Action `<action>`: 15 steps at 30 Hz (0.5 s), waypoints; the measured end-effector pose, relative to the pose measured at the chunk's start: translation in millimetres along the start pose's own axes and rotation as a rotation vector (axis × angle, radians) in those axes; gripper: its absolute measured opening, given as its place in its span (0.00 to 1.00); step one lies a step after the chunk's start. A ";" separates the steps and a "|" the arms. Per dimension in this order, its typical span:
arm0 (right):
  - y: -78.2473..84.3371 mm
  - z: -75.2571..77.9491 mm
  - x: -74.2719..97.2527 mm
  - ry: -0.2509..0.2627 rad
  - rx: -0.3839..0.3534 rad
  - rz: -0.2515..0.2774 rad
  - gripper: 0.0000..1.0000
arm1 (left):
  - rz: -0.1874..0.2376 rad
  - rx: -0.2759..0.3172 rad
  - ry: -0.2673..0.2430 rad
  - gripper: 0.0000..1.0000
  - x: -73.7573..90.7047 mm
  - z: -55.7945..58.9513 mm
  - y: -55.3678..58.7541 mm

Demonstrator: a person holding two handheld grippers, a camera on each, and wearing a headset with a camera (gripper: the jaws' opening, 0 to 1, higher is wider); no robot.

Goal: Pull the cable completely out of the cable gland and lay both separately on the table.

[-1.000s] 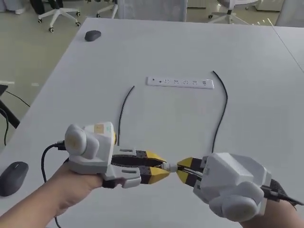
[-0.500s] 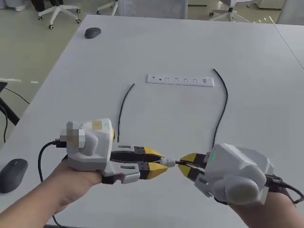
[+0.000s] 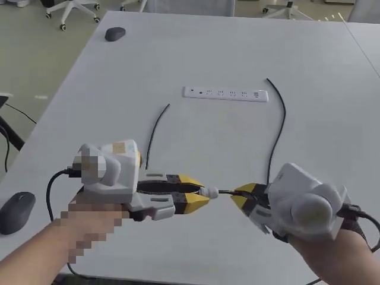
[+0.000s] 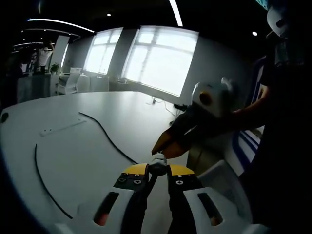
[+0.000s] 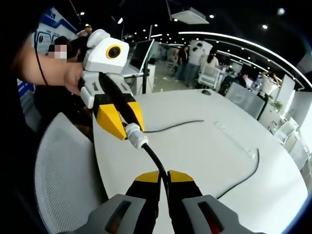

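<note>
Above the table's near edge, my left gripper (image 3: 205,195) is shut on the white cable gland (image 3: 209,192). A short stretch of black cable (image 3: 225,192) runs out of the gland to my right gripper (image 3: 238,193), which is shut on it. In the left gripper view the gland (image 4: 157,161) sits between my yellow jaw tips (image 4: 157,168), with the right gripper (image 4: 163,145) just beyond. The right gripper view has the cable (image 5: 154,157) rising from my closed jaws (image 5: 163,176) to the gland (image 5: 135,134) held in the left gripper (image 5: 123,127).
A white power strip (image 3: 224,94) lies mid-table. A long black cable (image 3: 279,133) curves from its right end down behind my right gripper. A shorter black cable (image 3: 154,130) lies to the left. One mouse (image 3: 115,34) sits far back left, another (image 3: 16,211) near left.
The two grippers have drawn apart. A bare length of black cable now shows between the gland and the right gripper's tips. The head camera has also shifted.
</note>
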State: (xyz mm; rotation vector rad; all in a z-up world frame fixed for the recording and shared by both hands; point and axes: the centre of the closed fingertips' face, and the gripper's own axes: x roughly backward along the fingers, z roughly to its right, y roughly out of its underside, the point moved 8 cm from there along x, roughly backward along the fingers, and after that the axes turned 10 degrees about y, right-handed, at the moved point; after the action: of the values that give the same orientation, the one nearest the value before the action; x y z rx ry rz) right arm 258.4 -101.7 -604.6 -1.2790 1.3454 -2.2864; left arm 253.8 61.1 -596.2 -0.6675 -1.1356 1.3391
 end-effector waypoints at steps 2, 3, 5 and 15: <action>1.2 -0.9 -0.4 0.004 -0.005 -0.002 0.00 | -0.006 0.000 -0.001 0.15 -0.8 0.4 1.4; 1.8 -1.7 -0.4 0.006 -0.010 -0.003 0.00 | -0.008 0.001 -0.003 0.15 -1.0 0.5 2.3; 5.0 -1.3 -0.8 0.018 -0.019 -0.017 0.00 | -0.007 0.002 -0.006 0.15 -0.2 0.7 3.3; 25.9 12.8 1.6 0.088 -0.225 -0.074 0.00 | 0.012 0.019 -0.007 0.15 1.8 4.2 4.8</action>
State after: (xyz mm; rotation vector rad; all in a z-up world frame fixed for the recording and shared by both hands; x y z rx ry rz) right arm 260.9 -125.2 -621.4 -1.3273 1.6518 -2.3180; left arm 247.8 62.7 -598.6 -0.6571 -1.1250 1.3622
